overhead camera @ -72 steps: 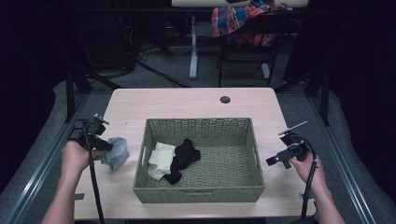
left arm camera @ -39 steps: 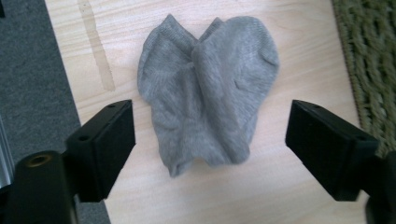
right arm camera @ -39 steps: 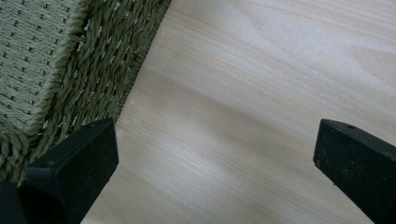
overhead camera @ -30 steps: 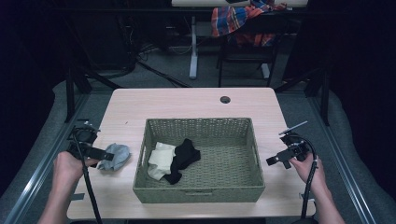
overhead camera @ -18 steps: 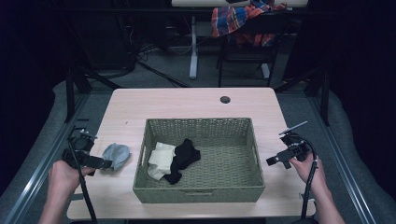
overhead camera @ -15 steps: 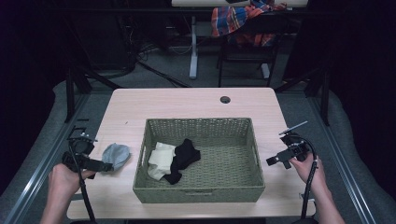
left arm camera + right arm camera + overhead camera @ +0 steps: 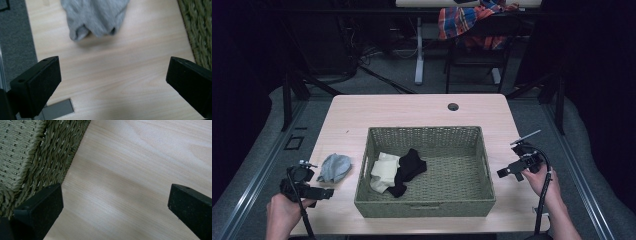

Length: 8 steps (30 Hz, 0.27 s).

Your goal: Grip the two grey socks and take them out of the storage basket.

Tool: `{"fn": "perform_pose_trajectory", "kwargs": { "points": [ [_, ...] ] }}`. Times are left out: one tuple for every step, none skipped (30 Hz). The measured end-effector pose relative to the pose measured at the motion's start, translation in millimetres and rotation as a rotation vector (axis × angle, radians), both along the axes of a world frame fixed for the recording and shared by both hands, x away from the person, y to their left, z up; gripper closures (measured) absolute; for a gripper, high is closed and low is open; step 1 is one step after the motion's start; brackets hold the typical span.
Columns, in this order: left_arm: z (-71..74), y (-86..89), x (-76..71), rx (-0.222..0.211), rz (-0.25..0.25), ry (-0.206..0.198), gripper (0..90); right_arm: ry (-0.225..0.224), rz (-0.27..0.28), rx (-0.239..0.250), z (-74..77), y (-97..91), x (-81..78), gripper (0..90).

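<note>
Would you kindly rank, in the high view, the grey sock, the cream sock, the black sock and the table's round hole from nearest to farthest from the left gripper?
From the left gripper:
1. Grey sock, on the table left of the basket.
2. Cream sock, at the basket's left end.
3. Black sock, just right of the cream one.
4. Round hole, near the table's far edge.

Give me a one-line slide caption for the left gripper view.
Open left gripper above the wooden table, grey sock lying just ahead.
</note>
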<state>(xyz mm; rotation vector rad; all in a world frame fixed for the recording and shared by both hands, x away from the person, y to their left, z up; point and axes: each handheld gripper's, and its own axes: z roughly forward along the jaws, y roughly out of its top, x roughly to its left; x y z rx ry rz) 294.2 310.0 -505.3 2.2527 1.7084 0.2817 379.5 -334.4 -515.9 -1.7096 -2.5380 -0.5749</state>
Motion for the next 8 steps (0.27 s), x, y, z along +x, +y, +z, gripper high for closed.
{"fn": "perform_pose_trajectory", "kwargs": {
  "points": [
    [-1.5,0.1,0.3,-0.001,-0.001,0.005,0.1,-0.011,-0.016,0.005,-1.7,1.6,-0.7,0.0],
    [-2.8,0.5,0.9,0.001,-0.006,0.004,0.1,0.001,0.002,-0.002,-1.4,0.8,0.2,0.0],
    [-3.4,1.1,1.3,0.0,-0.004,0.005,0.1,0.006,0.008,-0.006,-1.3,0.8,0.5,0.0],
    [-3.7,1.9,1.6,-0.002,-0.003,0.001,0.1,-0.009,-0.017,0.001,-2.8,2.3,-0.5,0.0],
    [-3.8,3.2,2.0,-0.002,-0.009,0.002,0.1,-0.009,-0.017,0.001,-3.0,2.2,-0.5,0.0],
    [-4.3,4.2,2.3,-0.001,-0.006,0.002,0.0,-0.008,-0.016,0.001,-2.9,1.8,-0.3,0.0],
    [-4.5,5.0,2.4,-0.004,-0.002,0.004,0.0,-0.008,-0.017,-0.001,-2.9,1.6,-0.2,0.0],
    [-4.7,5.8,2.5,-0.005,-0.002,0.0,0.1,-0.006,-0.016,-0.001,-2.9,1.3,0.1,0.0]
  ]
}}
